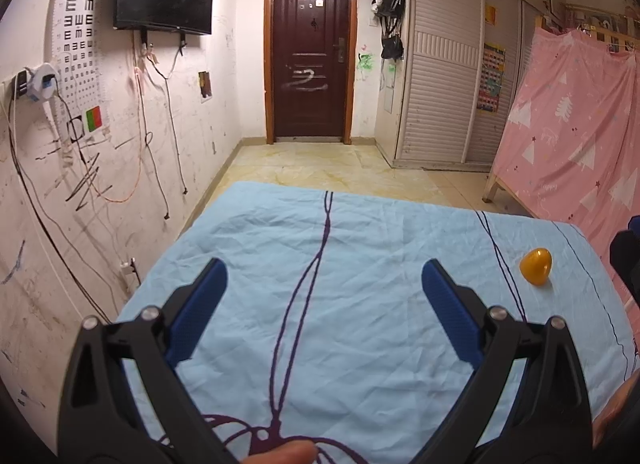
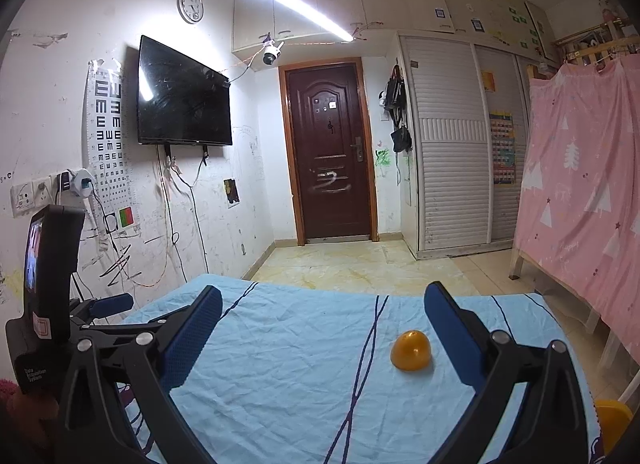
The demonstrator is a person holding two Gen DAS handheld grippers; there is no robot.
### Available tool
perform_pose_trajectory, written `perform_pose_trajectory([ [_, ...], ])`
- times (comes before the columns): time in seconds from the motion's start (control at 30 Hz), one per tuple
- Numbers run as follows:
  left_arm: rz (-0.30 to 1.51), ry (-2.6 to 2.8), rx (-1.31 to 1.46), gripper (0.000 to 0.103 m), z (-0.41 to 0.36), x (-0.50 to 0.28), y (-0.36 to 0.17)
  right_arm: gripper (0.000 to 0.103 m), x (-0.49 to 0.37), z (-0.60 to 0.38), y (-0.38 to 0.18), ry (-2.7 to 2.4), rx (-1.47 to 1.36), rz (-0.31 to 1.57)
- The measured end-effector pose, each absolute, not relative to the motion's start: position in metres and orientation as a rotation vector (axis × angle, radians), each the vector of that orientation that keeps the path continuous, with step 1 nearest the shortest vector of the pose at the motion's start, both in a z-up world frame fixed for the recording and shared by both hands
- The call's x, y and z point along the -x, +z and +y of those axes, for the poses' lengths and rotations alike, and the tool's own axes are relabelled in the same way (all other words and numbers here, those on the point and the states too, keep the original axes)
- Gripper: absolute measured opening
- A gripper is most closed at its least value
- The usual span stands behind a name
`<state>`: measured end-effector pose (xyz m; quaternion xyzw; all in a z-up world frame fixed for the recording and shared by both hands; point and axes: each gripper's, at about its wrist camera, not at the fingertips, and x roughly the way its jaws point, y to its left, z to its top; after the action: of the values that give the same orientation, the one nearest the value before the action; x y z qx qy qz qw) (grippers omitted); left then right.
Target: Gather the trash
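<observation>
A small orange plastic shell piece lies on the light blue bed sheet near its right edge. In the right wrist view the orange piece lies between my fingers, nearer the right one. My left gripper is open and empty above the sheet, with the orange piece to its right. My right gripper is open and empty, held just short of the piece. The left gripper's body shows at the left of the right wrist view.
The bed's far edge meets a tiled floor leading to a brown door. A scribbled wall with a TV and cables runs along the left. A pink curtain hangs on the right. Something yellow sits beside the bed.
</observation>
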<state>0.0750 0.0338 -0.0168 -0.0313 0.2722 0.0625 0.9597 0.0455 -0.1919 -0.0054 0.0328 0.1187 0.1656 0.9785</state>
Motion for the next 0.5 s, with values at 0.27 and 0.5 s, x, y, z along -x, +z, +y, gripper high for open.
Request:
perform_pose_trajectory([
  [0.27, 0.550, 0.119, 0.056, 0.094, 0.0328, -0.0743, -0.0161, 0.094, -0.0451, -0.1933, -0.0063, 0.333, -0.070, 0.240],
  [0.5, 0.549, 0.115, 0.055, 0.094, 0.0325, -0.0740, -0.0154, 0.094, -0.0457, -0.1941, -0.0066, 0.332, -0.071, 0.239],
])
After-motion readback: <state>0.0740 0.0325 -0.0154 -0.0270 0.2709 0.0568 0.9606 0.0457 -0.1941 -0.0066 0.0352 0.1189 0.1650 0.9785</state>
